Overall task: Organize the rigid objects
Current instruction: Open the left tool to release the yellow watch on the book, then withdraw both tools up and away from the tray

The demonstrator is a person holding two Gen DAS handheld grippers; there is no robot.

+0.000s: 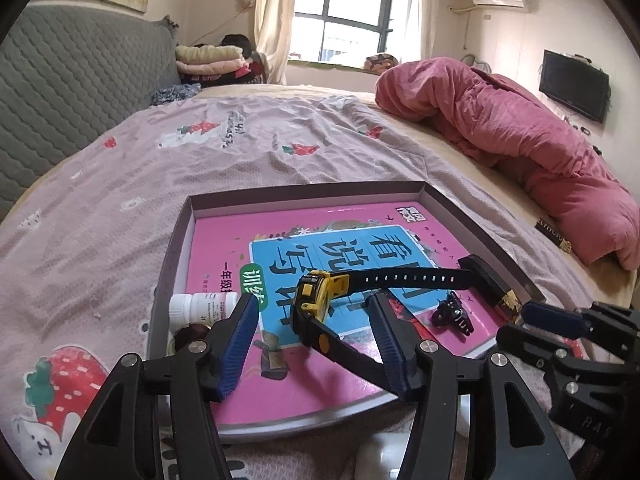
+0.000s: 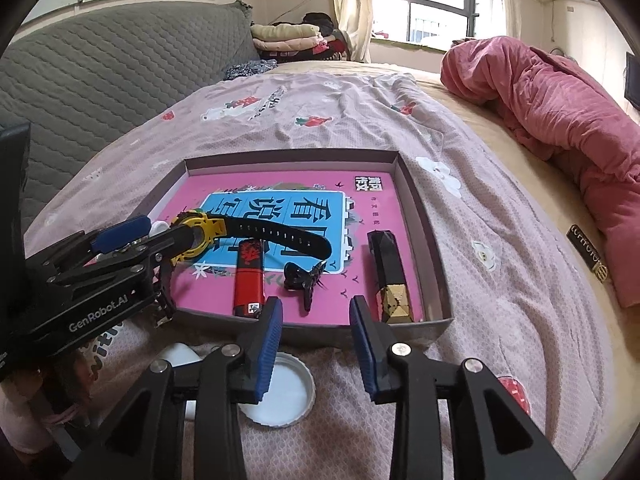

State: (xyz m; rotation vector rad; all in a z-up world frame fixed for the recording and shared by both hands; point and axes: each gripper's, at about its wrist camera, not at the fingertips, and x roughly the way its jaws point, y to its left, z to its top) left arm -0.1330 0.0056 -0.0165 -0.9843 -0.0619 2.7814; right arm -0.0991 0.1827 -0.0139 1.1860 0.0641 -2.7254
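Right wrist view, catalogue of contents, largest first. Bed (image 2: 320, 120): pinkish strawberry-print sheet, grey quilted headboard at the far left edge, rumpled pink duvet (image 2: 560, 112) along the right edge, window beyond. Shallow box (image 2: 420, 240): near the bed's front edge, lined by a pink and blue book (image 2: 280, 208). Watch (image 1: 316, 300): yellow and black, lying in the box's left half, between the left gripper (image 1: 316, 344) fingers, which stand apart and press nothing (released, by the look of it). Black and gold case (image 2: 388, 276): along the box's right wall. Red and black lighter (image 2: 249, 276) and black hair clip (image 2: 304, 276): near the box's front wall. White lid (image 2: 286, 392): on the sheet outside the box, under the right gripper (image 2: 316, 344), whose fingers are parted and empty. Step judged: watch just placed; next, the lid probably needs a centred, low pinch across its rim.
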